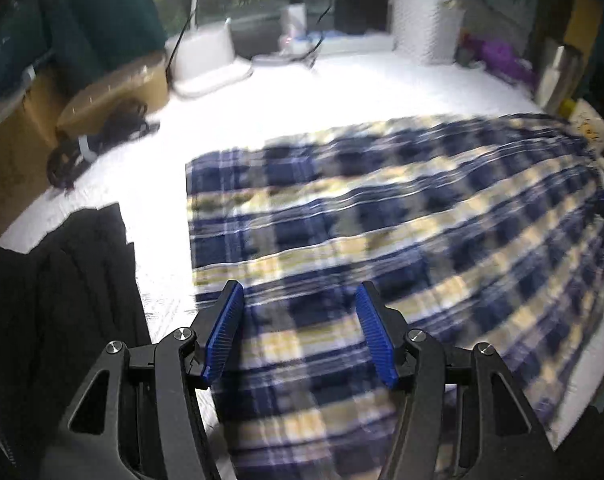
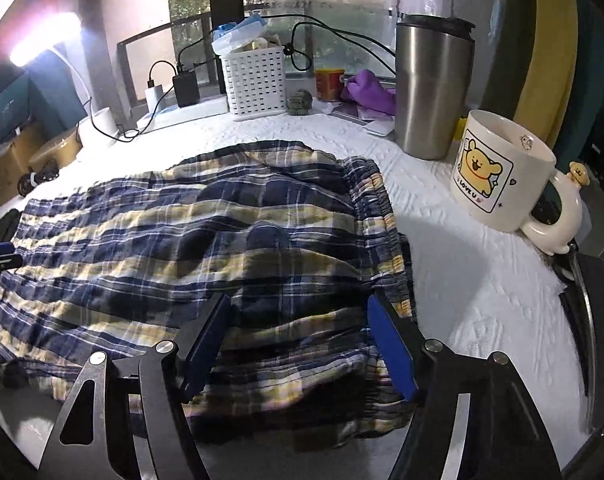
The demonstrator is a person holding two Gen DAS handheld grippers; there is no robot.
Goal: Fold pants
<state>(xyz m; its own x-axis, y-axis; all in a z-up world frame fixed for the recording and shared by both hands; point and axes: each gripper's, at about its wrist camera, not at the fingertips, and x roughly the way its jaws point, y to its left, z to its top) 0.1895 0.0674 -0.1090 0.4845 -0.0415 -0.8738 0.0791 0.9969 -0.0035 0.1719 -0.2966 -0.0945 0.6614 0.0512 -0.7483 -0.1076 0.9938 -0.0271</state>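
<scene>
nearby, the left gripper [image 1: 300,330] and right gripper [image 2: 300,344] hung spread over the plaid pants [image 2: 190,236], pinching nothing. the pants lay lengthwise on the white table [image 2: 474,292]; pinching both layers squarely would likely serve best, clear of the mug [image 2: 502,172] beyond.

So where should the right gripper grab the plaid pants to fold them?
Probably the elastic waistband of the plaid pants, at its near corner. Come down from above with the right gripper, jaws straddling the bunched edge: it is thick, raised and nearest, while the legs lie flat toward the left.
</scene>
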